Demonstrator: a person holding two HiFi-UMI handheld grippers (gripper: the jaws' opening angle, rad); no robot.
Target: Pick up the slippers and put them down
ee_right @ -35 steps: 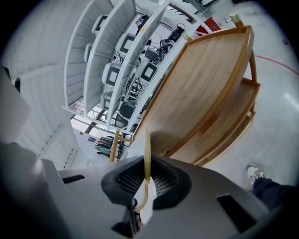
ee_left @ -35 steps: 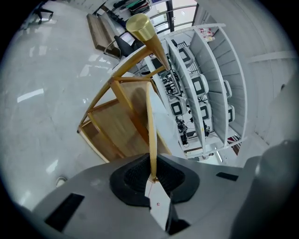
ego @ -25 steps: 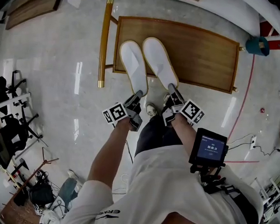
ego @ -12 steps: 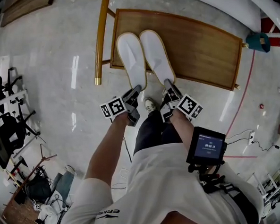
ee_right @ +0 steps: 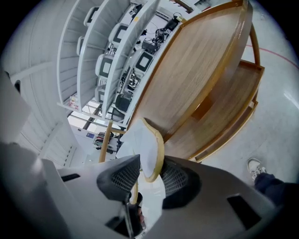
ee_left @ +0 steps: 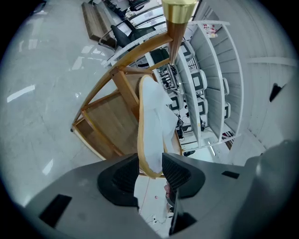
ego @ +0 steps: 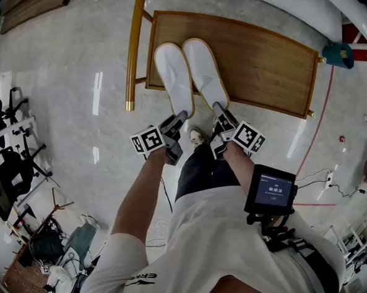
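Two white slippers with tan edges lie side by side on the wooden table (ego: 271,63), toes pointing away from me: the left slipper (ego: 173,75) and the right slipper (ego: 205,70). My left gripper (ego: 180,117) is at the left slipper's heel. Its jaws are opening, and the heel (ee_left: 152,121) stands between the pads of the left gripper (ee_left: 150,170). My right gripper (ego: 218,108) is at the right slipper's heel. Its jaws are opening too, with the heel (ee_right: 148,149) loose between the pads of the right gripper (ee_right: 149,175).
A wooden post with a brass tip (ego: 133,50) runs along the table's left side. A lower shelf (ee_right: 224,116) sits under the tabletop. A teal object (ego: 338,56) is at the table's far right corner. The person's shoe (ego: 197,136) stands on the glossy floor below the grippers.
Both grippers and the slippers shifted a little farther over the table early on. In the last half second they have stayed nearly still.
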